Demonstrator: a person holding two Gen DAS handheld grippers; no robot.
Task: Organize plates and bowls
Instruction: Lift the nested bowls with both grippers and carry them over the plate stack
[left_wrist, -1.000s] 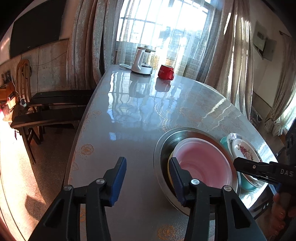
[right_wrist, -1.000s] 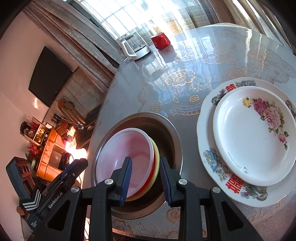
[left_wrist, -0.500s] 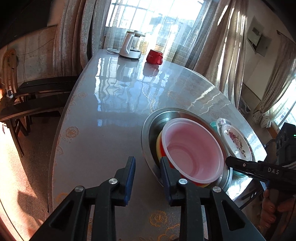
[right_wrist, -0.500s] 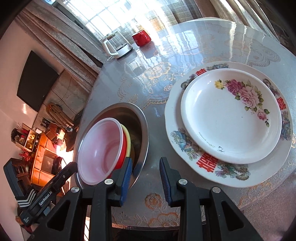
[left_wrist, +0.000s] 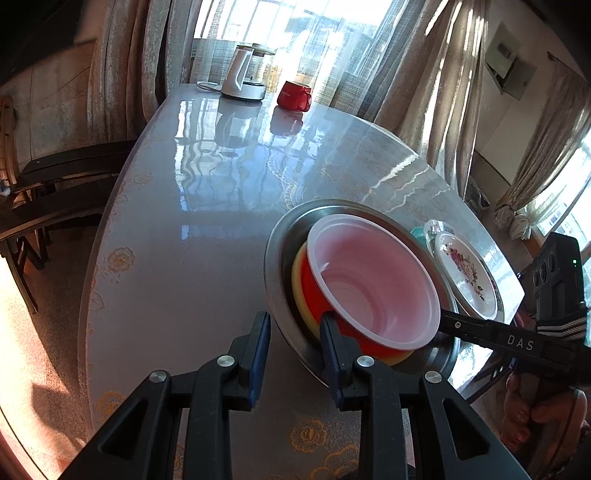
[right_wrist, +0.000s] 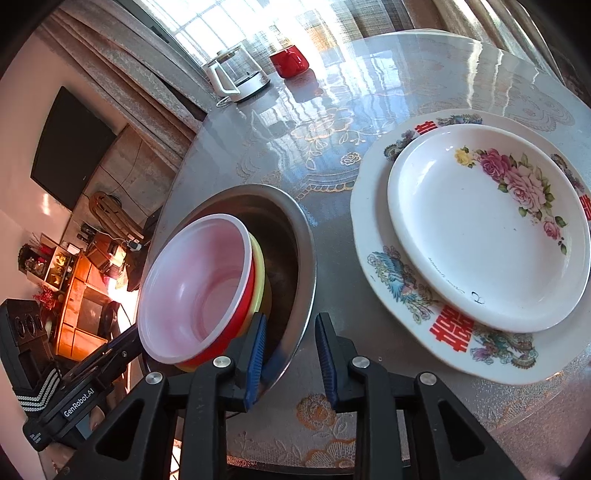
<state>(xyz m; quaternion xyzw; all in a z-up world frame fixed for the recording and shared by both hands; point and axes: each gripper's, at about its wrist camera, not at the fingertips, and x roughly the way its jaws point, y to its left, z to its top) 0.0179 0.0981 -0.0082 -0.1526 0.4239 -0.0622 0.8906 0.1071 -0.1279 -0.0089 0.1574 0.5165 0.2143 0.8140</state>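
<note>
A steel basin (left_wrist: 280, 243) (right_wrist: 303, 229) holds a stack of bowls: a pink bowl (left_wrist: 369, 280) (right_wrist: 199, 273) on top, a red one and a yellow one (right_wrist: 260, 266) under it. The basin is tilted, lifted off the table. My left gripper (left_wrist: 293, 332) straddles the basin's near rim, with one finger inside and one outside. My right gripper (right_wrist: 290, 339) straddles the opposite rim the same way. Its jaws still show a gap. A floral small plate (right_wrist: 487, 225) (left_wrist: 465, 273) lies on a large patterned plate (right_wrist: 399, 273) to the right.
A white kettle (left_wrist: 243, 74) (right_wrist: 236, 77) and a red mug (left_wrist: 293, 96) (right_wrist: 290, 61) stand at the table's far end by the curtains. Dark chairs (left_wrist: 55, 184) stand to the left of the table. The table edge runs close below both grippers.
Both grippers have closed in on the basin's rim from opposite sides. The left jaws have narrowed. The basin with the bowls has tipped up off the table.
</note>
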